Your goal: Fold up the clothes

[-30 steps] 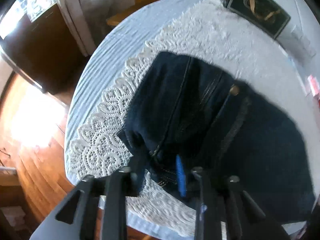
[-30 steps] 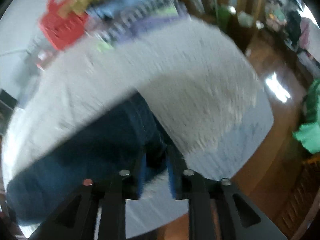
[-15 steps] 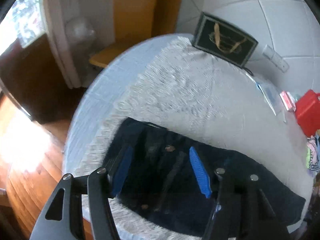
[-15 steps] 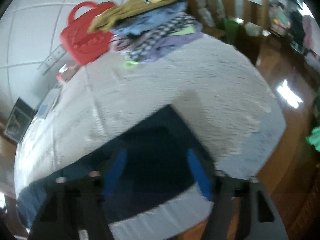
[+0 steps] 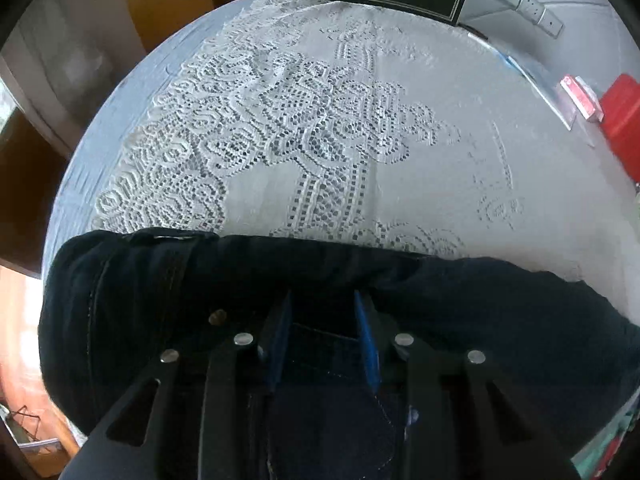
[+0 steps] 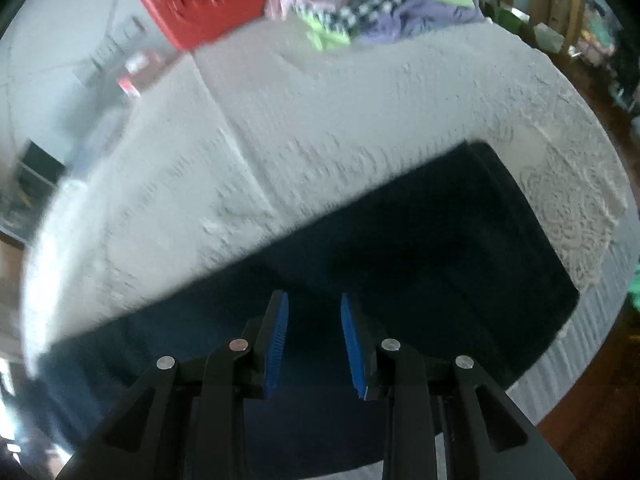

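Meanwhile, dark jeans (image 5: 500, 320) lie folded along the near edge of the lace-covered tabletop (image 5: 400, 168). Left hand-held gripper (image 5: 323, 300) and right hand-held gripper (image 6: 313, 298) have just been narrowing, jaws partly apart over the denim, gripping nothing.

Motion blur smears the right wrist view, softening the red bag (image 6: 208, 0) and clothes pile (image 6: 384, 4), both cut off at the top edge. The jeans (image 5: 160, 300) run off the left wrist view's bottom edge.
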### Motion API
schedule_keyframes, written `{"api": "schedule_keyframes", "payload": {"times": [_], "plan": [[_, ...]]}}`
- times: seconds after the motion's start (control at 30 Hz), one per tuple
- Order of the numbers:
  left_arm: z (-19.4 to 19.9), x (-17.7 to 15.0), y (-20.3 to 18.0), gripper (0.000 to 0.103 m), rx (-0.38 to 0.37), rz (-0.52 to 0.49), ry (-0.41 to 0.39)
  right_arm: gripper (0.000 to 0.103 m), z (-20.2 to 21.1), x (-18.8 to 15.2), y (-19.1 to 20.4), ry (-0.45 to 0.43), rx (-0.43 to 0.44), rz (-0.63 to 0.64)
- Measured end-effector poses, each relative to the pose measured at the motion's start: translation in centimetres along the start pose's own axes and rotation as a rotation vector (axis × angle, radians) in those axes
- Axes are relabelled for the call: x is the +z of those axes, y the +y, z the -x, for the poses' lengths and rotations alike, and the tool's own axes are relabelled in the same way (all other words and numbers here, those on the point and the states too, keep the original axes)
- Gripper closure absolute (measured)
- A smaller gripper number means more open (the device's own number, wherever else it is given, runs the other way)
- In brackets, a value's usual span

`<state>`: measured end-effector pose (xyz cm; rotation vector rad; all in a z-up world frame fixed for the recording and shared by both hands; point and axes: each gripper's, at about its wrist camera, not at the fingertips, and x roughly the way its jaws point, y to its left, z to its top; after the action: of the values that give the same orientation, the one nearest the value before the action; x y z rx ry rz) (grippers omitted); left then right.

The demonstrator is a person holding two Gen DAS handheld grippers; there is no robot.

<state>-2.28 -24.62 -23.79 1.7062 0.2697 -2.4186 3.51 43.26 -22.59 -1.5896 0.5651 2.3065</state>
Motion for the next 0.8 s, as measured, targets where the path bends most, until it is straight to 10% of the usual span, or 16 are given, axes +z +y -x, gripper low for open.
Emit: {"api": "schedule_keyframes", "payload": {"times": [0.1, 0.23, 0.43, 0.8], "plan": [[2.6, -0.3, 0.1, 0.071, -0.015, 0.0, -0.043, 0.076, 1.5, -0.8, 5.2, -0.038, 0.033, 0.134], [6.7, -0.6, 0.1, 0.071, -0.061, -0.008, -0.123, 0.076, 3.8, -2.8, 18.6, -0.062, 0.282, 0.414], [4.0, -1.1, -4.6, 0.071, -0.159, -0.117, -0.048, 0.077, 2.6, -8.7, 38.5, 0.079, 0.575, 0.758], [-0.2, -1.1, -5.3, 0.082, -0.143, -0.109, 0.011, 0.083, -4.8, -14.9, 52.6, 0.214, 0.462, 0.983]]}}
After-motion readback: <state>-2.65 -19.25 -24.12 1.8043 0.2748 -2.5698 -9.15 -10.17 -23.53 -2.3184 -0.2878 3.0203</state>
